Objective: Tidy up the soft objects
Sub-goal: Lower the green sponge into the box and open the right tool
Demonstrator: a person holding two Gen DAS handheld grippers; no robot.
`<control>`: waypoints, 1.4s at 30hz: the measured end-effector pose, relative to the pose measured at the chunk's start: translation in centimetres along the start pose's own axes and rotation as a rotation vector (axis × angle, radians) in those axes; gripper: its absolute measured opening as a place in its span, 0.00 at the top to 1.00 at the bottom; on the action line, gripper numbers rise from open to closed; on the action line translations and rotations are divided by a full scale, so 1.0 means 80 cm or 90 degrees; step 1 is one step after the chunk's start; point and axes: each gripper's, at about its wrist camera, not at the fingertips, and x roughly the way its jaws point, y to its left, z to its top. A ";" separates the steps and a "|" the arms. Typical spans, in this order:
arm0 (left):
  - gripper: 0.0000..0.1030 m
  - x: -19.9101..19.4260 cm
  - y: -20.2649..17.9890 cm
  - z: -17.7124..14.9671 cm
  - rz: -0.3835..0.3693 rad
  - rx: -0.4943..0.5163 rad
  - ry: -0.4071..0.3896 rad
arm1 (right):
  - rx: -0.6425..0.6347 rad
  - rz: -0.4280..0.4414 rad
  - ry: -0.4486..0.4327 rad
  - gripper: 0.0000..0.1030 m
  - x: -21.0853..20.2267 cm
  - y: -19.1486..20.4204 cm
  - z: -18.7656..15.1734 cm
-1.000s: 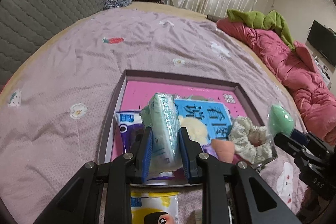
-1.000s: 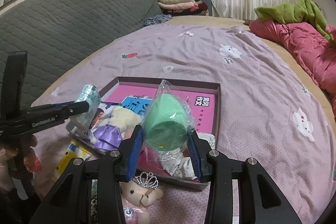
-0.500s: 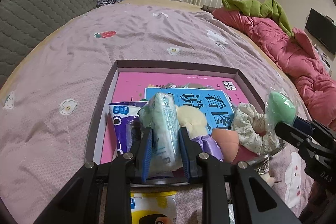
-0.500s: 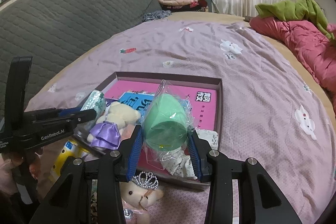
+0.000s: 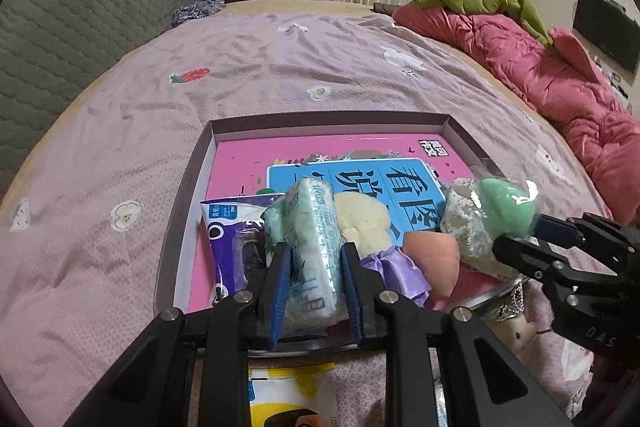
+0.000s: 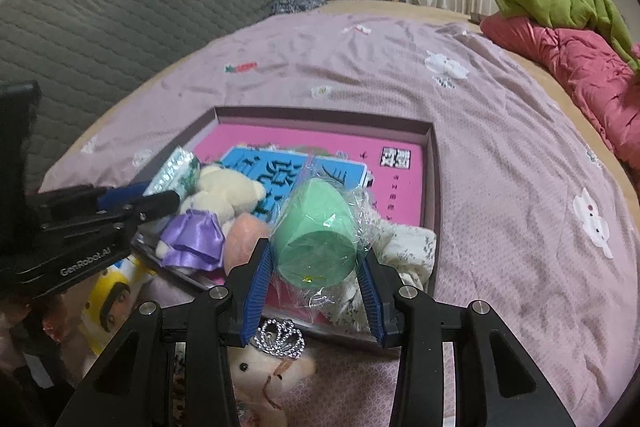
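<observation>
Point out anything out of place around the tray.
A tiara-wearing plush and a yellow packet lie on the bedspread outside the tray, by its near edge. Everything else soft is in the tray or held by the two grippers.

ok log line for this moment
left gripper: shut on tissue pack | right gripper: shut on green sponge | both over tray
</observation>
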 end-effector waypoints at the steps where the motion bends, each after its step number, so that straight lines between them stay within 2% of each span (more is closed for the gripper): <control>1: 0.75 0.000 -0.002 0.000 0.004 0.006 -0.001 | 0.000 -0.002 0.006 0.58 0.004 0.000 -0.001; 10: 0.75 0.000 -0.003 0.001 0.006 0.008 0.000 | -0.008 -0.014 0.039 0.58 0.020 0.001 -0.007; 16: 0.74 0.000 -0.003 0.001 0.008 0.010 0.001 | -0.019 -0.029 0.045 0.58 0.023 0.005 -0.009; 25: 0.74 0.001 -0.002 0.002 0.005 0.009 0.003 | -0.022 -0.024 0.041 0.56 0.021 0.006 -0.012; 29: 0.74 0.002 -0.003 0.002 0.006 0.014 0.004 | -0.023 -0.020 0.033 0.48 0.016 0.005 -0.012; 37: 0.74 0.001 -0.002 0.002 0.004 0.011 0.003 | -0.008 -0.018 0.018 0.44 0.007 -0.001 -0.011; 42: 0.74 -0.001 -0.005 0.000 0.000 0.008 0.002 | -0.009 -0.021 -0.002 0.36 -0.003 -0.002 -0.008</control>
